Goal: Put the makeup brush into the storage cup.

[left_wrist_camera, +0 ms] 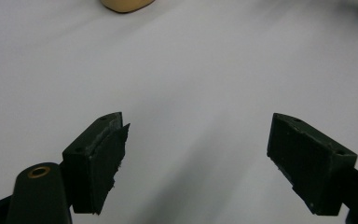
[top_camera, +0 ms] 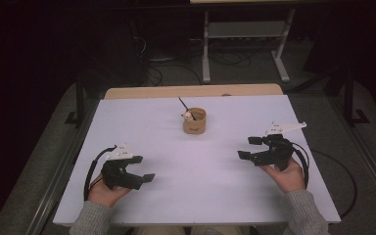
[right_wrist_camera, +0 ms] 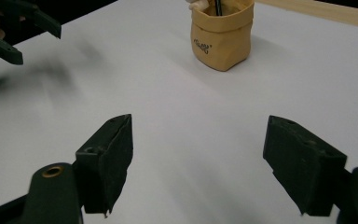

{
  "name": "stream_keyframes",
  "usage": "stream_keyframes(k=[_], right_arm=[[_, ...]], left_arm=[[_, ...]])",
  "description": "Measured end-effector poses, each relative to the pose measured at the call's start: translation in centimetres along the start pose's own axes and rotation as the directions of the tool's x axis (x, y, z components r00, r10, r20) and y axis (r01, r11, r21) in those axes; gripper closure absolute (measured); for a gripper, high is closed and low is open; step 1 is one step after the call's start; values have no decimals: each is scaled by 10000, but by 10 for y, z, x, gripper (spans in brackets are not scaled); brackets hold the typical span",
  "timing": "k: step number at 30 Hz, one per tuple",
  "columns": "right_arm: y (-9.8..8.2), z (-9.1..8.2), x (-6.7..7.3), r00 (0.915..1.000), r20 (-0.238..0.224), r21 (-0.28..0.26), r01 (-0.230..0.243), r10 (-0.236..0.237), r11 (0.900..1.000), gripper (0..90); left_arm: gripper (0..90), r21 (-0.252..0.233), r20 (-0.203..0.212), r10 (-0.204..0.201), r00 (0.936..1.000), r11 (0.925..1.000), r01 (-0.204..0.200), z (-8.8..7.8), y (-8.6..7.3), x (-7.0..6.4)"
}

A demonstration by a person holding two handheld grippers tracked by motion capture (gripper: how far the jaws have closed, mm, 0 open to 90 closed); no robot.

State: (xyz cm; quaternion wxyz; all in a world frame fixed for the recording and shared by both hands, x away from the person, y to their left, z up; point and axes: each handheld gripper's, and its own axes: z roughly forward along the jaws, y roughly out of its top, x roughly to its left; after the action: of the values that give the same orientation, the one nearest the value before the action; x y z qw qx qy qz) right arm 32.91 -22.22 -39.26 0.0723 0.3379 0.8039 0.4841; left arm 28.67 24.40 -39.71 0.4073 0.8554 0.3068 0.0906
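Note:
A small tan paper-like pouch (top_camera: pixel 195 122) stands upright on the white table (top_camera: pixel 186 166), toward the far middle. A thin dark stick and a small white object poke out of its top. In the right gripper view the pouch (right_wrist_camera: pixel 222 35) sits ahead of the jaws with dark print on its side; its bottom edge (left_wrist_camera: pixel 126 4) shows in the left gripper view. My left gripper (top_camera: pixel 144 169) rests near the front left, open, nothing between its jaws. My right gripper (top_camera: pixel 248 148) is at the right, jaws wide apart and empty, pointing left.
A bare wooden strip (top_camera: pixel 191 91) runs along the table's far edge. Beyond it stand a white metal frame (top_camera: pixel 245 44) and cables on a dark floor. The left gripper (right_wrist_camera: pixel 14 32) shows at the top left of the right gripper view.

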Motion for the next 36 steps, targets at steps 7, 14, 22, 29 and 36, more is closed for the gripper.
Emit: stream_keyframes(k=[7, 14, 22, 29, 36], right_arm=[[-8, -2, 3, 9998, 216, -8, -34, 34, 10000, 194], [-18, -7, 6, 9995, 306, 41, -96, 95, 9999, 185], [-32, -12, 5, 9985, 399, -13, -364, 364, 9993, 181], [-43, -17, 5, 9973, 504, -57, -528, 530, 9986, 170], [-49, -20, 7, 9967, 538, -84, -600, 603, 9982, 162]], left_arm=[[175, 4, 82, -77, 9999, 10000, 77, -1, -1, 1], [174, 11, 68, -50, 10000, 10000, 50, -1, -1, -1], [173, 54, 112, -44, 9999, 10000, 44, 0, -2, -2], [173, 47, 105, -96, 9999, 9999, 96, -1, -4, -2], [173, 105, 150, 11, 9999, 9999, -12, 0, -5, -4]])
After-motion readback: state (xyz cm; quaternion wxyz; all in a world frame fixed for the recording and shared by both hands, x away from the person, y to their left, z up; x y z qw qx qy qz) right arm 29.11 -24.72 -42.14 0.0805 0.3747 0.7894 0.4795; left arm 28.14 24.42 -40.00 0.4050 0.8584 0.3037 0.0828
